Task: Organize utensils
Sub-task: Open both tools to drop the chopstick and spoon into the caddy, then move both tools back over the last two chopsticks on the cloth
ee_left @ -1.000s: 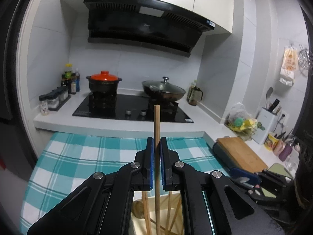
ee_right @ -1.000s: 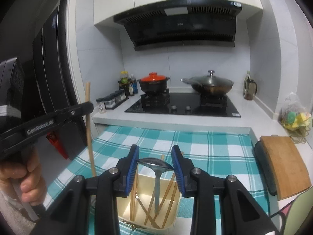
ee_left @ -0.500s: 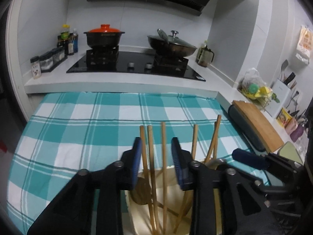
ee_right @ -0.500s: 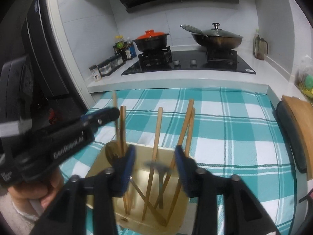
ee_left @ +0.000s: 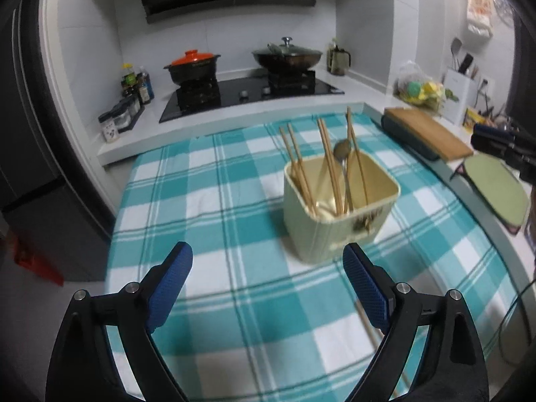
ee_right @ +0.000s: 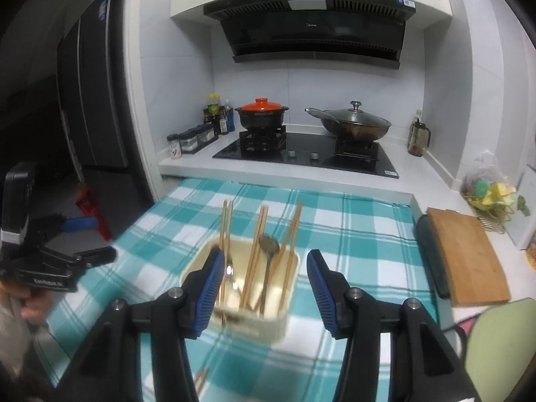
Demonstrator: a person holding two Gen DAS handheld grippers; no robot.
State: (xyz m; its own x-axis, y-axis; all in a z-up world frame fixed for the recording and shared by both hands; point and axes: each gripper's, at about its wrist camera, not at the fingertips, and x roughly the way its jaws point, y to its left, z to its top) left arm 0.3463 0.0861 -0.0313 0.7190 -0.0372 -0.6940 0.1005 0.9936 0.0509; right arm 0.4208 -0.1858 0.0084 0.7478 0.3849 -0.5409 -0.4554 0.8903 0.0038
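Observation:
A cream square holder [ee_left: 341, 214] stands on the teal checked cloth [ee_left: 207, 207]; it also shows in the right wrist view [ee_right: 248, 315]. Several wooden chopsticks [ee_left: 326, 164] and a metal spoon [ee_left: 342, 150] stand in it; the spoon also shows from the right wrist [ee_right: 268, 244]. My left gripper [ee_left: 268, 288] is open and empty, set back from the holder. One loose chopstick [ee_left: 372, 335] lies on the cloth by its right finger. My right gripper [ee_right: 261, 281] is open and empty, just above the holder's near side. Chopstick tips [ee_right: 201, 380] show at the bottom edge.
A black hob [ee_right: 301, 154] with an orange-lidded pot [ee_right: 263, 114] and a lidded wok [ee_right: 355, 124] sits behind. Spice jars [ee_right: 191, 140] stand at the left. A wooden cutting board [ee_right: 465, 254] and a green mat [ee_left: 495, 187] lie at the right.
My left gripper let go of its chopstick into the holder, opened wide and pulled back. My right gripper released the spoon into the holder, opened wider and lifted away.

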